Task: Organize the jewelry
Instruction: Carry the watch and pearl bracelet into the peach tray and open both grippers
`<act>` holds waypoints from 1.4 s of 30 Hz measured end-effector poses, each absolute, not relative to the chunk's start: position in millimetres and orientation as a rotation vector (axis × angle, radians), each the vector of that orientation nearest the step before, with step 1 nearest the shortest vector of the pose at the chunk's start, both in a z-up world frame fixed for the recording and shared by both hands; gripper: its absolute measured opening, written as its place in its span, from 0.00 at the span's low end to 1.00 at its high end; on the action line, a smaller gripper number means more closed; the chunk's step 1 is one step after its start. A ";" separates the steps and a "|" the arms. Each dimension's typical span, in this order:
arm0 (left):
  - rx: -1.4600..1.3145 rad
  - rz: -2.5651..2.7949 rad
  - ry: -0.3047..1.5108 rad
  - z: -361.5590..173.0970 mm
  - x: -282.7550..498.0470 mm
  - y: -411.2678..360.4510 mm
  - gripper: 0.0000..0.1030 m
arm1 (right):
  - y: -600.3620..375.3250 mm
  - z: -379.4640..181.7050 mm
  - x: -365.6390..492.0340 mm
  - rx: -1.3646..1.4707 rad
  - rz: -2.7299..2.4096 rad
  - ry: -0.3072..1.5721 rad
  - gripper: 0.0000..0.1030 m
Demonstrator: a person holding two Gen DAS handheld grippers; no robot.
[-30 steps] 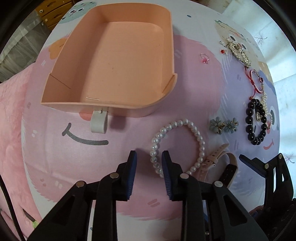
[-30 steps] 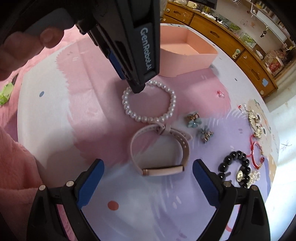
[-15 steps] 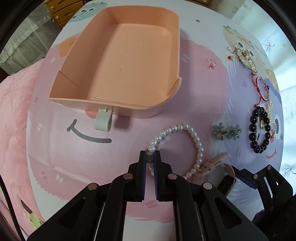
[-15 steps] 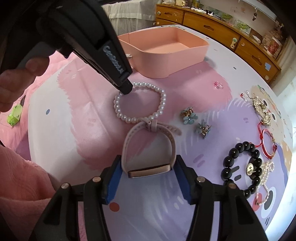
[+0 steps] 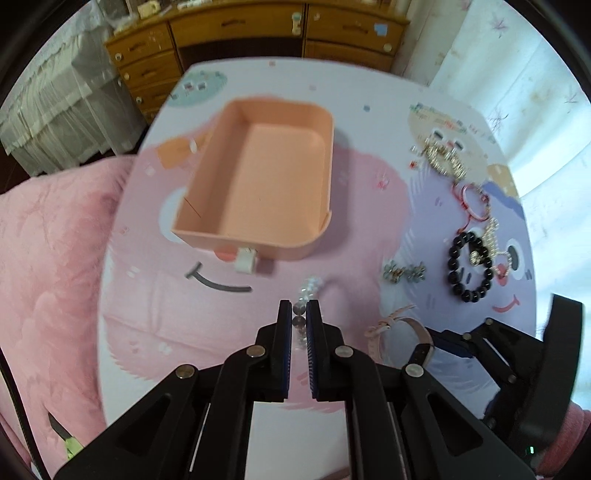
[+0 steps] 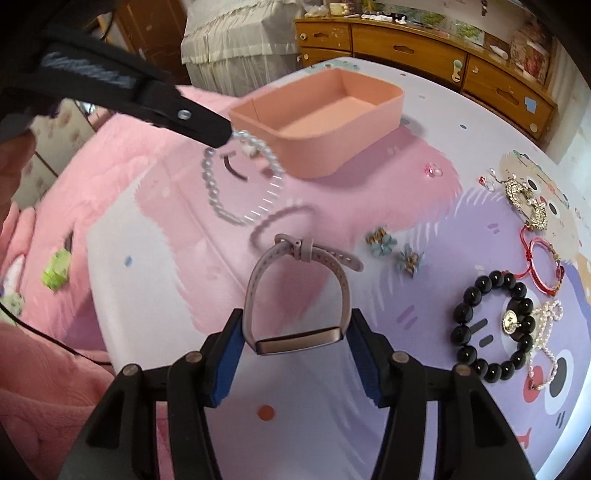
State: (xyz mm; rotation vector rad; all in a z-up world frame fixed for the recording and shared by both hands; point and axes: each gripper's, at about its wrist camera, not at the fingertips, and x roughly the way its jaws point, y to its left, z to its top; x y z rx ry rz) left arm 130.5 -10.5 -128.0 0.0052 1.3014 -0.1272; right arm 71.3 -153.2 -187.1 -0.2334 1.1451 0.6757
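Note:
My left gripper (image 5: 299, 314) is shut on the white pearl bracelet (image 6: 221, 192), which hangs in the air below its tips, left of the pink tray (image 6: 325, 122). In the left wrist view the pearls (image 5: 308, 291) show edge-on between the fingers, in front of the tray (image 5: 255, 243). My right gripper (image 6: 295, 332) is shut on the pink wristband (image 6: 299, 295) by its metal face, just above the table. The wristband also shows in the left wrist view (image 5: 391, 325).
Two blue flower earrings (image 6: 395, 247), a black bead bracelet (image 6: 495, 328), a red cord bracelet (image 6: 543, 266), a gold brooch (image 6: 524, 199) and a small pink ring (image 6: 432, 170) lie on the right. A pink blanket (image 5: 48, 258) lies left. A wooden dresser (image 5: 258, 33) stands behind.
My left gripper has lifted the pearl bracelet off the table and swung up and back. My right gripper has closed on the wristband and raised it slightly.

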 end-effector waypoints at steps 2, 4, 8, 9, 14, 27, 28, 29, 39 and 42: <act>0.018 -0.147 1.270 -109.3 131.2 -7.5 0.05 | -150.1 -180.4 74.4 -0.191 0.677 1.142 0.54; 0.034 -0.167 1.245 -95.3 133.6 -4.6 0.05 | -146.9 -174.9 83.6 -0.160 0.672 1.132 0.54; 0.078 -0.209 1.190 -66.0 138.9 1.3 0.05 | -139.0 -162.5 95.8 -0.093 0.650 1.106 0.54; 0.084 -0.224 1.178 -58.6 140.6 5.0 0.05 | -136.6 -159.5 99.6 -0.071 0.642 1.102 0.54; 0.112 -0.271 1.123 -29.1 157.3 19.6 0.05 | -122.6 -144.4 119.2 0.044 0.590 1.078 0.54; 0.179 -0.400 1.062 -29.0 237.6 49.5 0.05 | -86.7 -138.6 177.4 0.283 0.415 1.047 0.55; 0.182 -0.409 1.056 -32.3 243.0 49.3 0.05 | -85.4 -139.5 180.3 0.291 0.401 1.046 0.55; 0.183 -0.415 1.053 -35.7 248.6 49.7 0.05 | -84.3 -140.7 183.6 0.303 0.387 1.046 0.55; 0.160 -0.429 1.114 -63.1 274.7 54.7 0.66 | -85.4 -147.6 190.4 0.415 0.236 1.097 0.61; 0.147 -0.430 1.115 -60.1 270.8 62.3 0.71 | -89.2 -146.2 178.5 0.452 0.211 1.085 0.62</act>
